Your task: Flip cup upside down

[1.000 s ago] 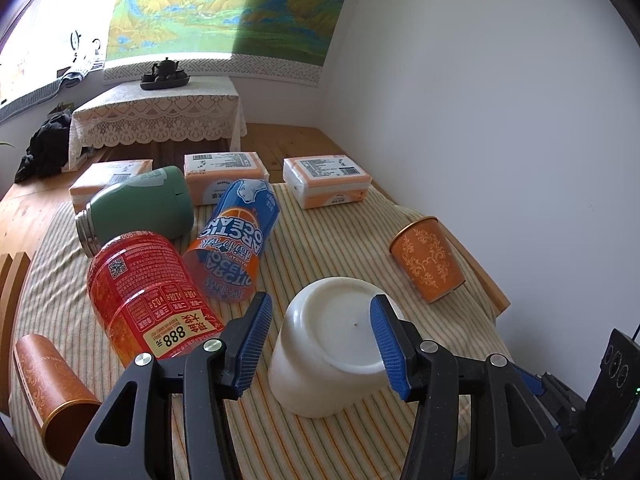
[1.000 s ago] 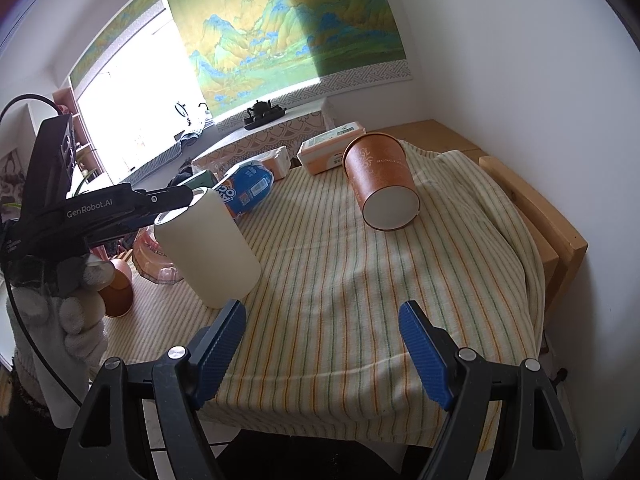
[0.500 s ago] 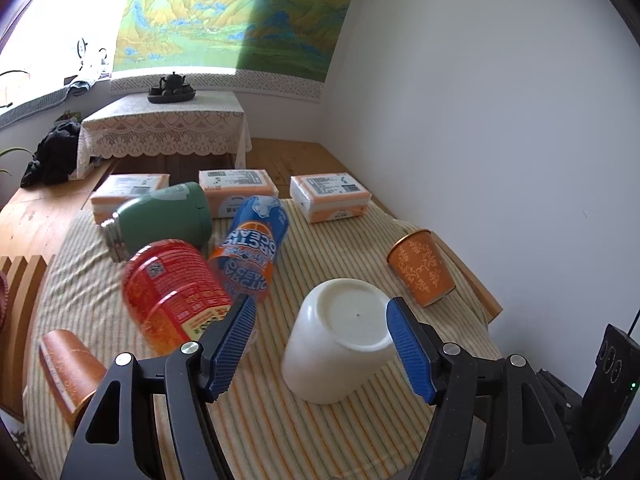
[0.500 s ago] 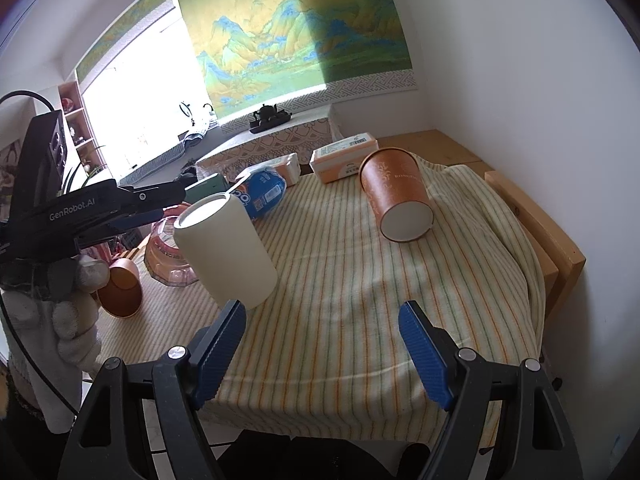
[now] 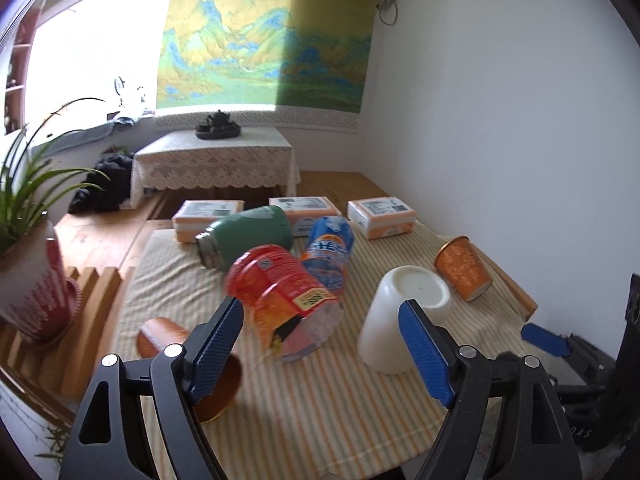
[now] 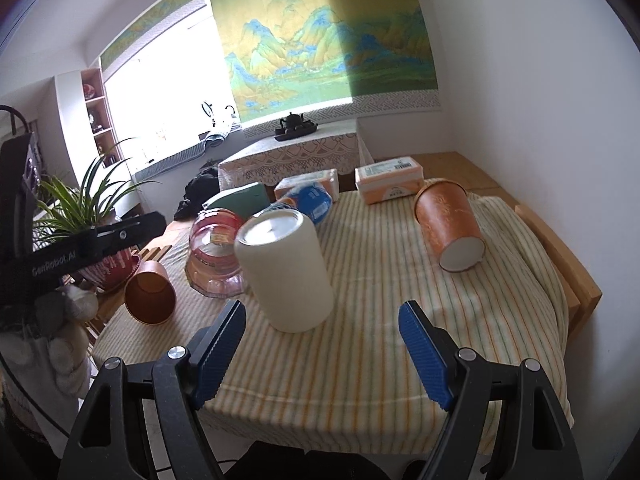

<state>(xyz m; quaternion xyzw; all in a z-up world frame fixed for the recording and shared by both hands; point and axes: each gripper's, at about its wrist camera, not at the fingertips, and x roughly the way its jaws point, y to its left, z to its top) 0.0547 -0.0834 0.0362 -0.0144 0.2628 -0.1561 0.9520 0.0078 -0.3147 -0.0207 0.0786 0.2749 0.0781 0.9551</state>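
A white cup (image 5: 400, 314) stands upside down, base up, on the striped tablecloth (image 5: 304, 408); it also shows in the right wrist view (image 6: 286, 272). My left gripper (image 5: 320, 356) is open and empty, pulled back from the cup, which sits just behind its right finger. My right gripper (image 6: 322, 354) is open and empty, close in front of the cup. An orange patterned cup (image 5: 462, 268) stands upside down to the right, also in the right wrist view (image 6: 450, 224).
A red-labelled clear jar (image 5: 282, 298), a blue can (image 5: 330, 252) and a green flask (image 5: 244, 236) lie on the cloth. A copper cup (image 5: 192, 364) lies at the front left. Three boxes (image 5: 380, 218) line the far edge. A potted plant (image 5: 32, 280) stands left.
My left gripper has drawn back and to the left, away from the white cup, which stays upside down. My right gripper has pulled back slightly. Both stay open.
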